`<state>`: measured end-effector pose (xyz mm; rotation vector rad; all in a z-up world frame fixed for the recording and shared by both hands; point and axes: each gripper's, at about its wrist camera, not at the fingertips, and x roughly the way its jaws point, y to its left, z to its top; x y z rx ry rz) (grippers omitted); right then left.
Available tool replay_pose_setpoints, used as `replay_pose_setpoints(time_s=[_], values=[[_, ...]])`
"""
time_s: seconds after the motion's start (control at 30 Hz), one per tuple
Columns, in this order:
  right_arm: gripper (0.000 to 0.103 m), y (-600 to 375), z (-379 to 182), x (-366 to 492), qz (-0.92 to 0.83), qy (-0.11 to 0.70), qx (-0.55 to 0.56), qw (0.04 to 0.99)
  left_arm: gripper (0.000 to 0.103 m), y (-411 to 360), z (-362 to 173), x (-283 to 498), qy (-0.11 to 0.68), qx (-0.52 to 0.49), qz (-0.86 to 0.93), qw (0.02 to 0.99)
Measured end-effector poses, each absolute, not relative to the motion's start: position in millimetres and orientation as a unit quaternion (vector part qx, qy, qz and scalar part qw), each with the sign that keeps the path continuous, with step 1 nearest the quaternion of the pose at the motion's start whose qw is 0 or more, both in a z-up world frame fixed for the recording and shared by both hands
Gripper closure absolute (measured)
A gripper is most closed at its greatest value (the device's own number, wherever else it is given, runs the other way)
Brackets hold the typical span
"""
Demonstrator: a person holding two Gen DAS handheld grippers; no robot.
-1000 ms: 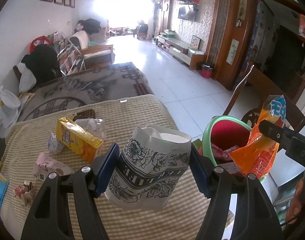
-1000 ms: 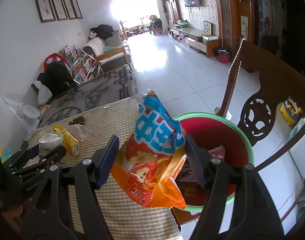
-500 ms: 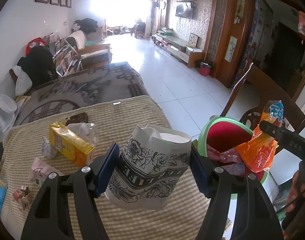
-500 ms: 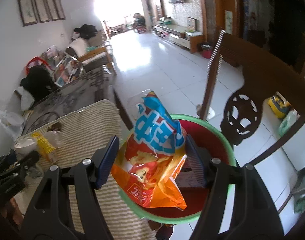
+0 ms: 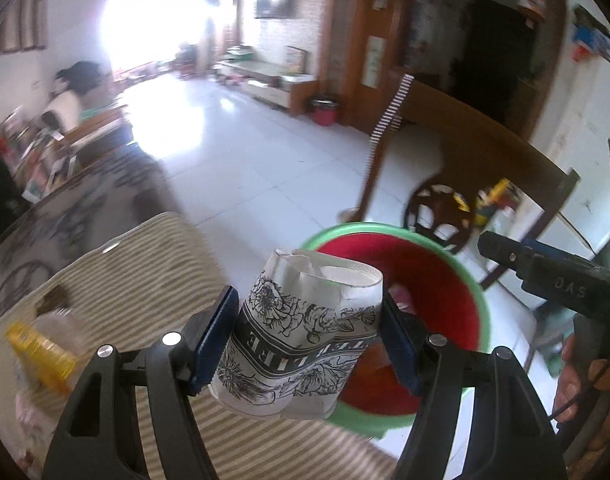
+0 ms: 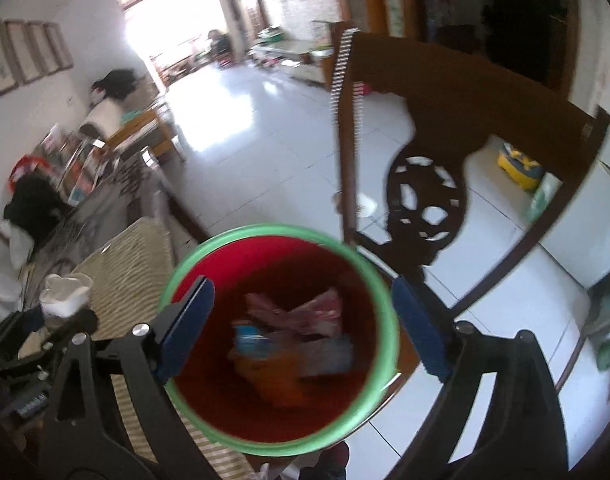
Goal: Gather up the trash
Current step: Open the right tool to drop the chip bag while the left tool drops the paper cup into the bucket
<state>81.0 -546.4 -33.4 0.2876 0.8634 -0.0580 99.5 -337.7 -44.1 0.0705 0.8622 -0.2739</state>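
Jaws: my right gripper (image 6: 301, 326) opening, empty, over bin (image 6: 193, 264); left gripper (image 5: 307, 336) clamps paper cup (image 5: 305, 332). Next: release cup above bin at two o'clock.

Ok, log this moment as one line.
left gripper: shut on paper cup | right gripper: opening, empty, over bin

one cup (image 5: 305, 332), one bin (image 6: 281, 340)
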Motion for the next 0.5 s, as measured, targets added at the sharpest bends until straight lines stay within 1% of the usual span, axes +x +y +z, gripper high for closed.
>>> replay_pose_setpoints(time_s=[0.1,0.13,0.17,0.2,0.37,0.5], values=[[0.013,-564,-33,75,-0.052,0.412,0.153,0.897,0.037,-361,-46,105,0.414,0.048,-0.169,0.893],[0.013,-570,-32,71,-0.061,0.41,0.158,0.896,0.031,-372,-47,108,0.416,0.058,-0.185,0.888],[0.013,-573,-31,70,-0.065,0.409,0.16,0.896,0.021,-380,-49,111,0.42,0.068,-0.193,0.884],[0.013,-576,-30,67,-0.07,0.408,0.162,0.896,0.019,-386,-51,112,0.421,0.076,-0.194,0.883],[0.013,-578,-29,61,-0.081,0.405,0.159,0.897,0.019,-389,-49,108,0.422,0.068,-0.197,0.883],[0.013,-566,-26,65,-0.072,0.405,0.153,0.899,0.019,-373,-42,101,0.415,0.067,-0.18,0.889]])
